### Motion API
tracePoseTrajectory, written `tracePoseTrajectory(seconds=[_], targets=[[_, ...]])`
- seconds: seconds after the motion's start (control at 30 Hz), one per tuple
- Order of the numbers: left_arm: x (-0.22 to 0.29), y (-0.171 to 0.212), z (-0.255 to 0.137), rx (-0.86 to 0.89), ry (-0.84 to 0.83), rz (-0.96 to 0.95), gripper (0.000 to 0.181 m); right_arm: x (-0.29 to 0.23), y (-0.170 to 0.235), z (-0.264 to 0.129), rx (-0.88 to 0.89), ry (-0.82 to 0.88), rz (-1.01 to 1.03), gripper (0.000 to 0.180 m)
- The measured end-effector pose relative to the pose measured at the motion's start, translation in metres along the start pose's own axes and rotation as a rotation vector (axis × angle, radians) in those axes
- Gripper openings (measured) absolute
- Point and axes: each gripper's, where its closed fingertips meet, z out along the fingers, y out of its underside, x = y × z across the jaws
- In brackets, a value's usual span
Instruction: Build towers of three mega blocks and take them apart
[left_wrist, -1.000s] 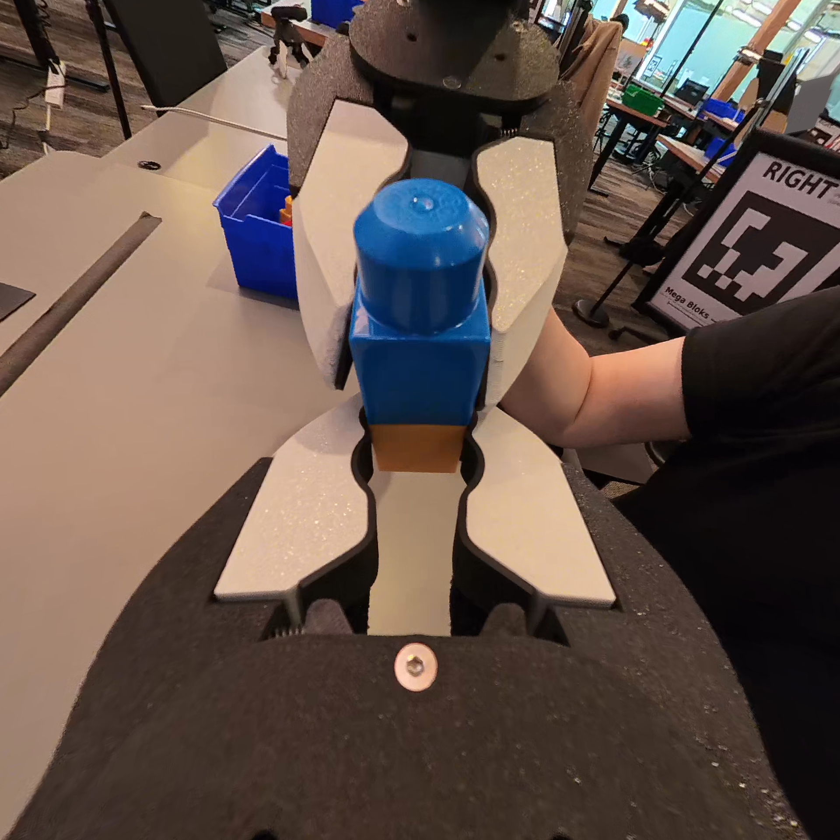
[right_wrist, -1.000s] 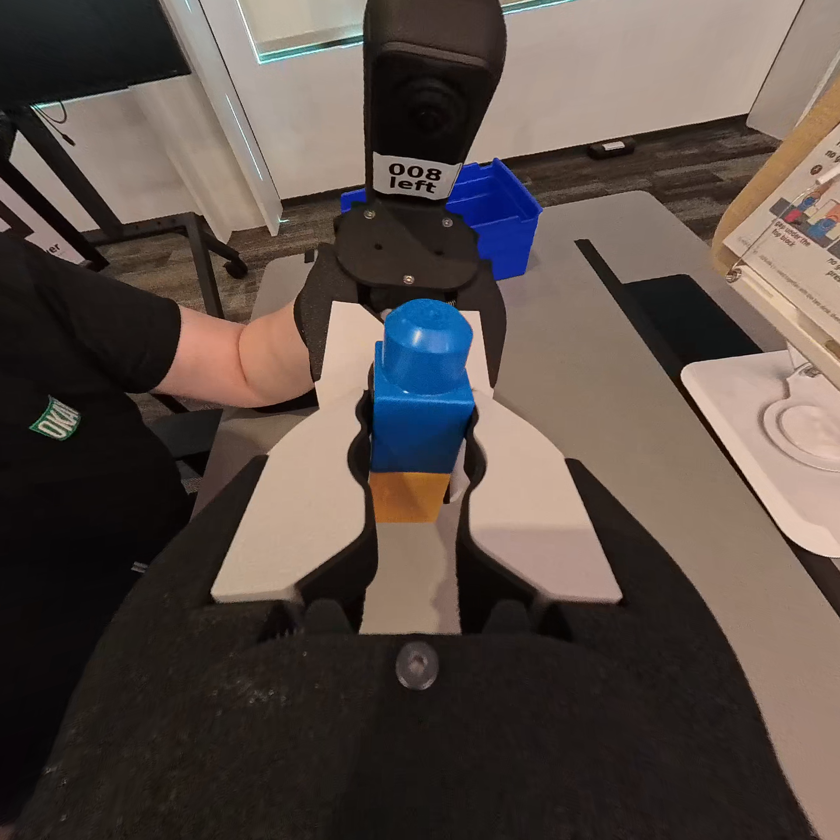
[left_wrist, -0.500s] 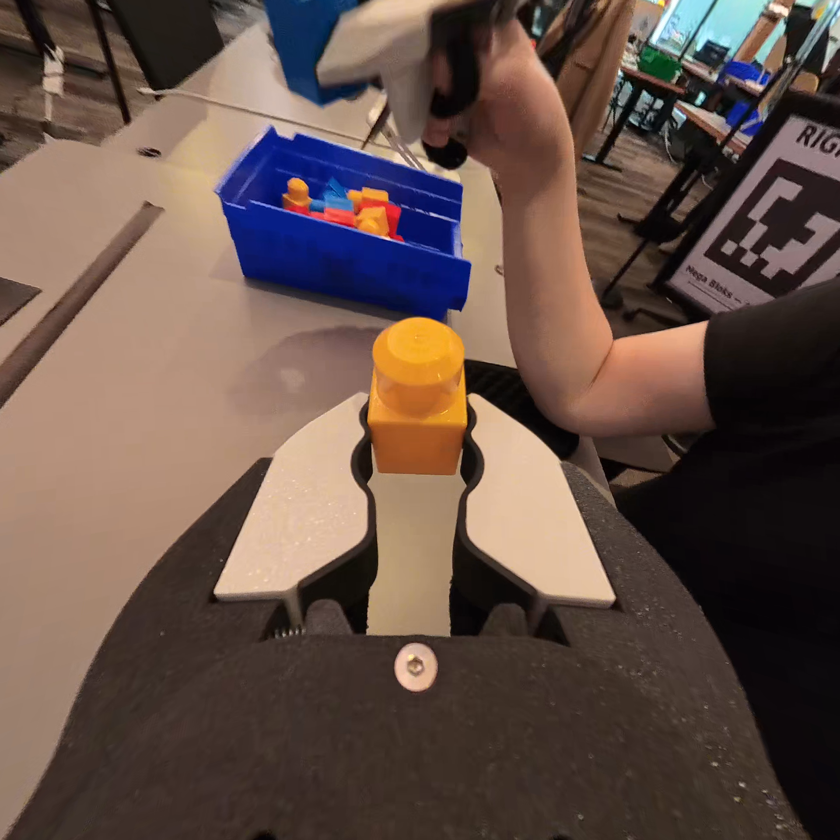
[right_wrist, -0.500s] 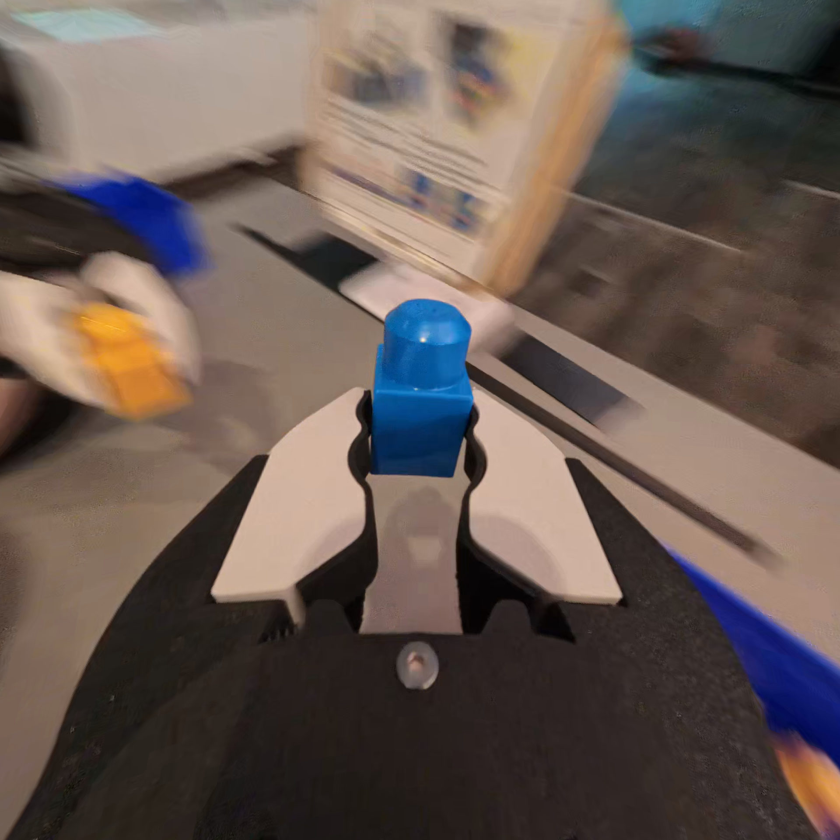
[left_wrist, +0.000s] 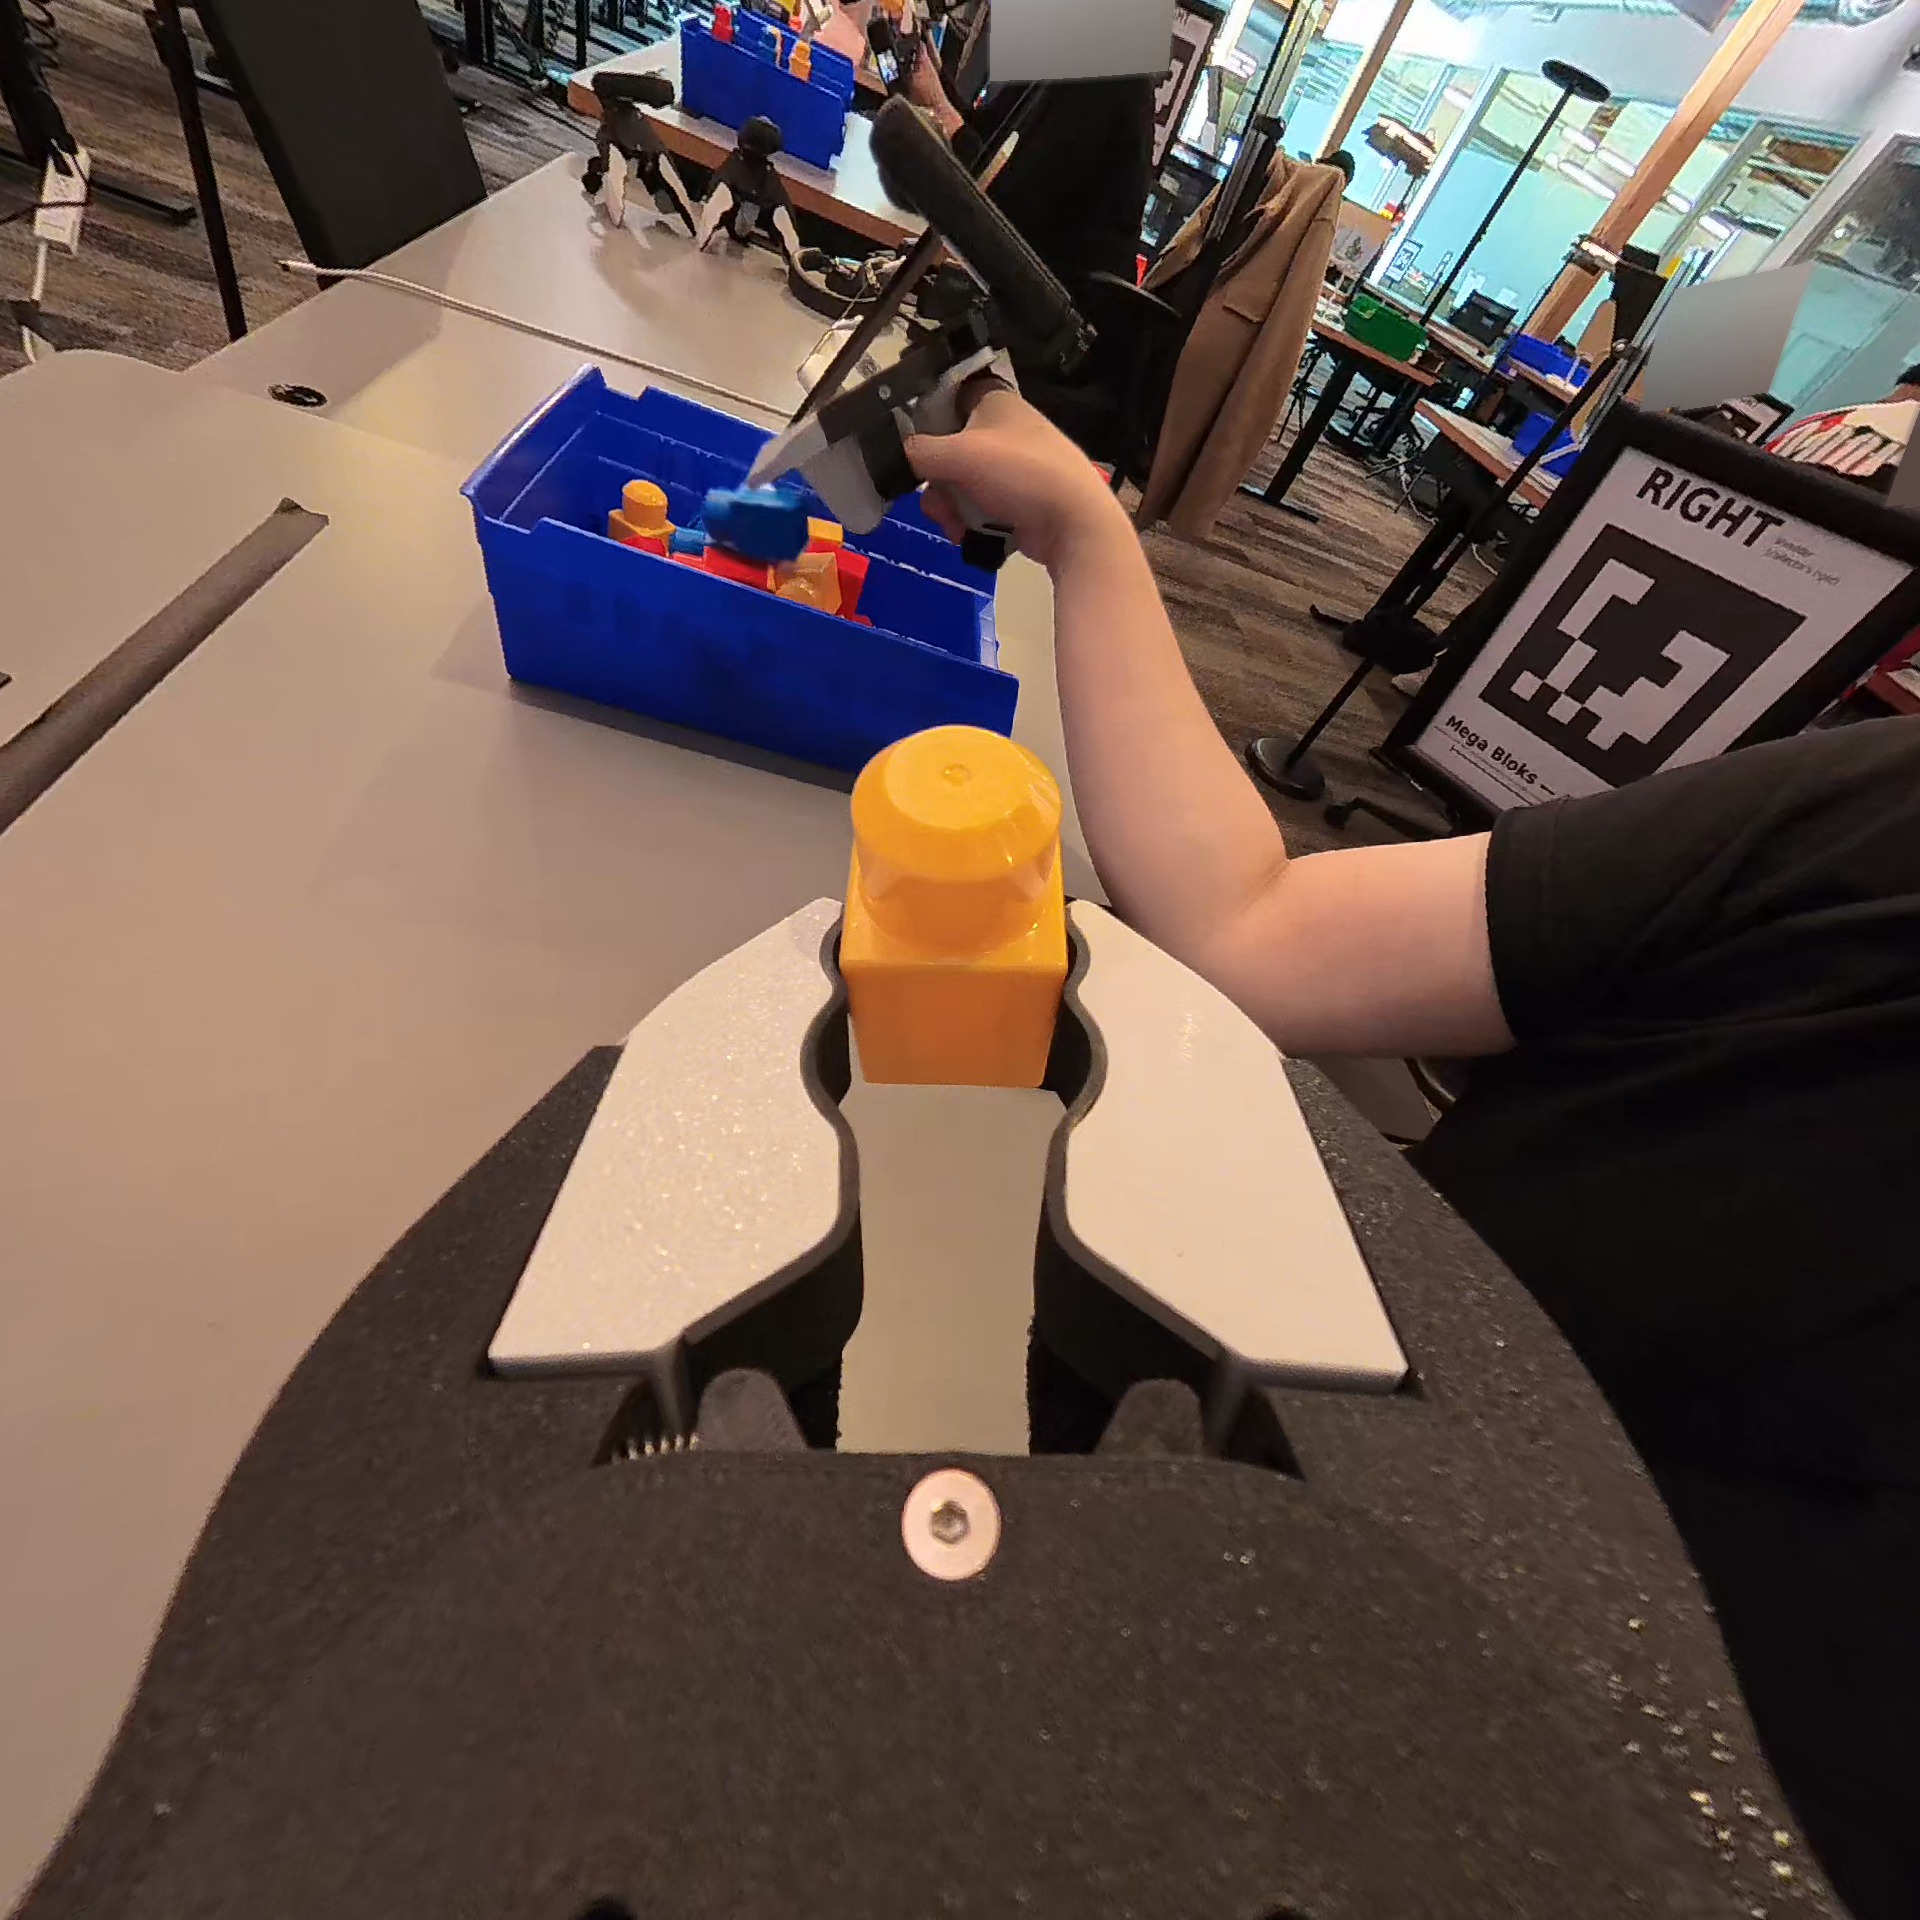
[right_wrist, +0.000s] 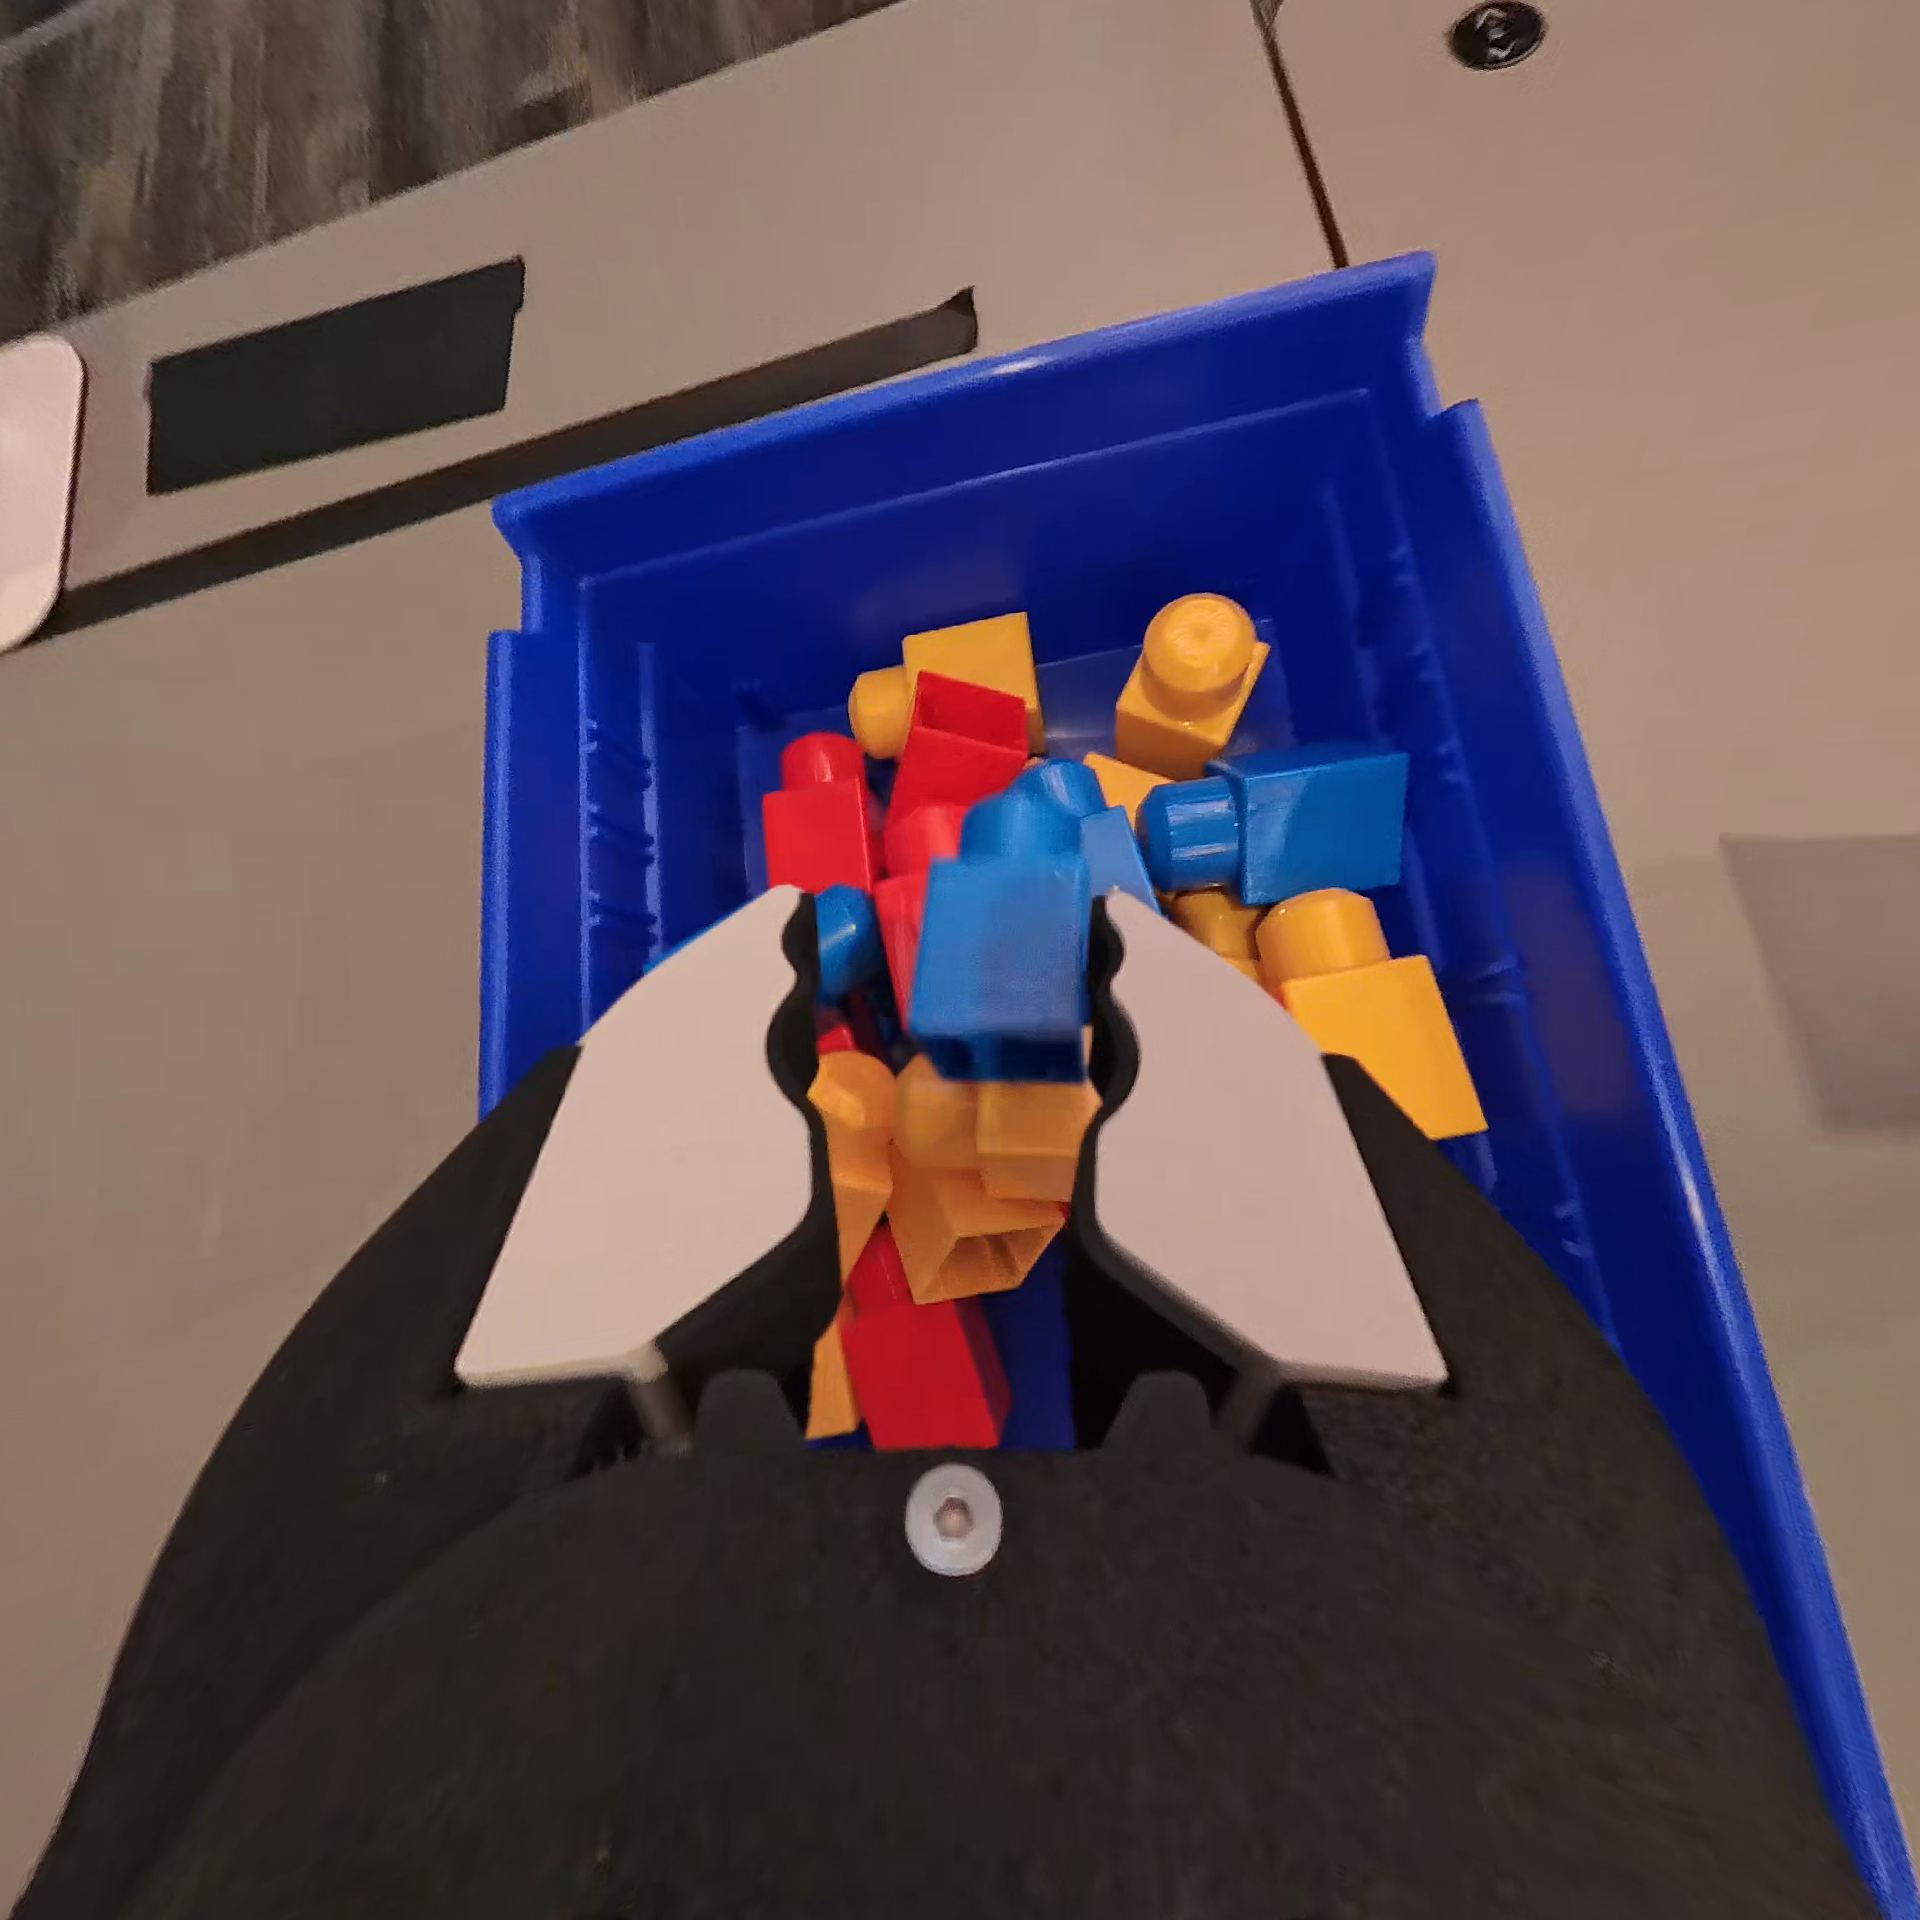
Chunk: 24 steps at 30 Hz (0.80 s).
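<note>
Now right claw (right_wrist: 951, 977) apart, blue block (right_wrist: 1003, 956) tilted, slipping over bin (right_wrist: 1621, 935): may bounce out. Left claw (left_wrist: 951, 997) clamped on orange block (left_wrist: 951, 914).

- Grey table (left_wrist: 312, 935), dark slots in its top.
- Blue bin (left_wrist: 727, 655) rests on it, far side, holding loose red, blue and orange blocks (right_wrist: 1195, 686).
</note>
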Motion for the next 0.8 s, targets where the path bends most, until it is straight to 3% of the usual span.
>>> tracePoseTrajectory(seconds=[0.17,0.3,0.43,0.53,0.7,0.8], targets=[[-0.005,-0.006,-0.004,0.041,-0.022,-0.007,0.035,-0.045,-0.046,-0.037,0.224,-0.095,-0.075,0.054],[-0.009,-0.017,-0.011,0.120,-0.031,-0.024,0.035,-0.183,-0.069,-0.083,0.372,-0.527,-0.328,0.051],[-0.011,-0.022,-0.017,0.159,-0.035,-0.035,0.035,-0.336,-0.031,-0.124,0.326,-1.018,-0.633,0.054],[-0.009,-0.021,-0.018,0.148,-0.033,-0.023,0.036,-0.412,0.006,-0.139,0.247,-1.262,-0.730,0.056],[-0.004,-0.019,-0.016,0.120,-0.038,0.014,0.035,-0.459,0.035,-0.118,0.094,-1.314,-0.675,0.054],[-0.003,-0.016,-0.014,0.096,-0.053,0.039,0.035,-0.463,0.042,-0.116,0.060,-1.342,-0.680,0.040]])
